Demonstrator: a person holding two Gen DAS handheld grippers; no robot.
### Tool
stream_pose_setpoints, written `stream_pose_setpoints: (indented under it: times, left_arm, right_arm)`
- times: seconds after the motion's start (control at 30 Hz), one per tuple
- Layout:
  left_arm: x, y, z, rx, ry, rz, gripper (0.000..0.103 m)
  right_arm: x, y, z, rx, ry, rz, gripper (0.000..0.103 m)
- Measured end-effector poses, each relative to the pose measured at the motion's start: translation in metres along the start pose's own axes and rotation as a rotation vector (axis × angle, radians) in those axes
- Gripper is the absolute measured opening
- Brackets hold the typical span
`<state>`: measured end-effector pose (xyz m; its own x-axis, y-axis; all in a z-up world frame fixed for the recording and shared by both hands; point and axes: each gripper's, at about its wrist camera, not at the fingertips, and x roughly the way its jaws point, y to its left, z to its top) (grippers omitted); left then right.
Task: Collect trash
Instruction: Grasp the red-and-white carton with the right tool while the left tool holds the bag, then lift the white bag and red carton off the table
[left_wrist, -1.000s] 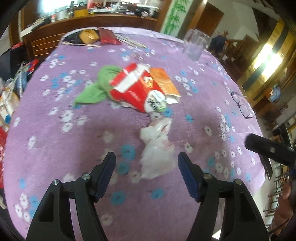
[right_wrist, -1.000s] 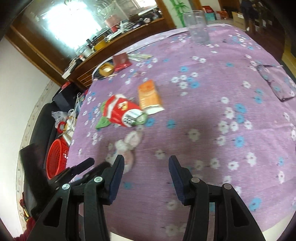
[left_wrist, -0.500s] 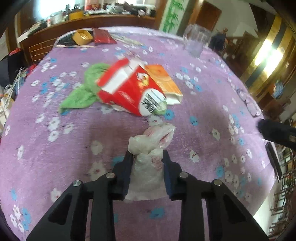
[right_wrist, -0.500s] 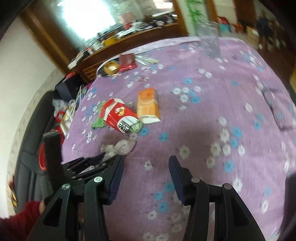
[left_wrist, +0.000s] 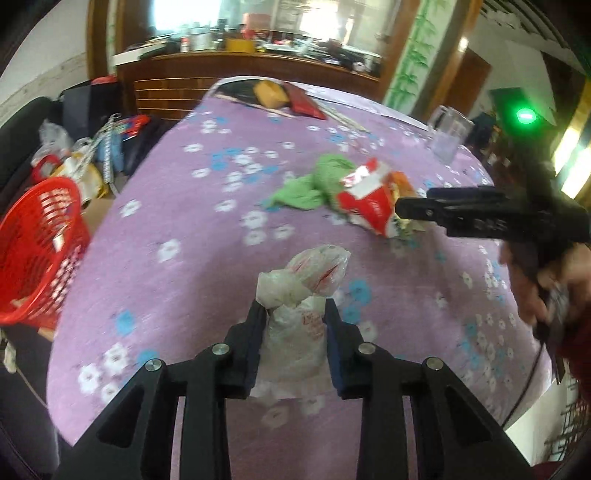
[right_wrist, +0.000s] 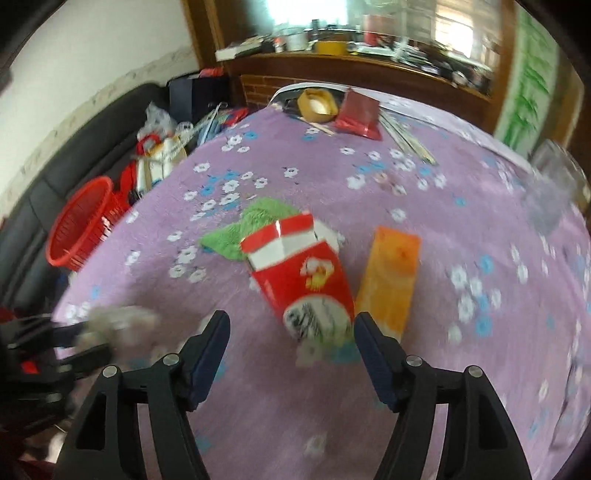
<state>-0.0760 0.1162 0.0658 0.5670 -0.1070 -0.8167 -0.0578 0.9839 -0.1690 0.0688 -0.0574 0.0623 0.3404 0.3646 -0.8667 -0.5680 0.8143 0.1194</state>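
My left gripper (left_wrist: 294, 314) is shut on a crumpled white plastic bag (left_wrist: 301, 288) and holds it above the purple flowered tablecloth (left_wrist: 166, 229). The bag shows blurred at the left of the right wrist view (right_wrist: 118, 321). My right gripper (right_wrist: 291, 328) is open, close in front of a red and white snack packet (right_wrist: 303, 273). An orange packet (right_wrist: 391, 273) lies just right of it and a green cloth (right_wrist: 251, 229) behind it. The right gripper also shows in the left wrist view (left_wrist: 480, 214) over the red packet (left_wrist: 369, 203).
A red plastic basket (left_wrist: 33, 251) stands on the floor left of the table, also in the right wrist view (right_wrist: 85, 221). A clear glass (left_wrist: 448, 134) stands at the far right. A tape roll (right_wrist: 317, 105) and a dark red pouch (right_wrist: 360, 114) lie at the far edge.
My left gripper closed on the white bag and lifted it, swinging left so the red basket came into view. My right gripper moved forward to the red packet, still open.
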Motion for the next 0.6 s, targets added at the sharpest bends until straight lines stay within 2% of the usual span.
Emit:
stream_pose_setpoints:
  times: [0.2,0.23,0.3,0.4,0.6]
  left_arm:
    - [-0.011,0.018,-0.01,-0.029,-0.001,0.027,0.029]
    - [-0.012,0.019,-0.011,-0.03,-0.002,0.029,0.029]
    - [-0.013,0.021,-0.01,-0.03,-0.006,0.033,0.029]
    - [-0.014,0.019,-0.009,-0.026,-0.017,0.037,0.029]
    - [-0.014,0.014,-0.003,-0.028,-0.058,0.046,0.029]
  right_arm:
    - [0.047,0.008,0.013,-0.133,0.074,-0.078,0.076]
    - [0.051,0.007,0.013,-0.127,0.078,-0.074,0.076]
    - [0.056,0.005,0.013,-0.107,0.091,-0.06,0.06]
    - [0.05,0.005,0.01,-0.059,0.087,-0.032,0.054]
    - [0.02,0.016,-0.012,0.046,0.055,0.008,0.05]
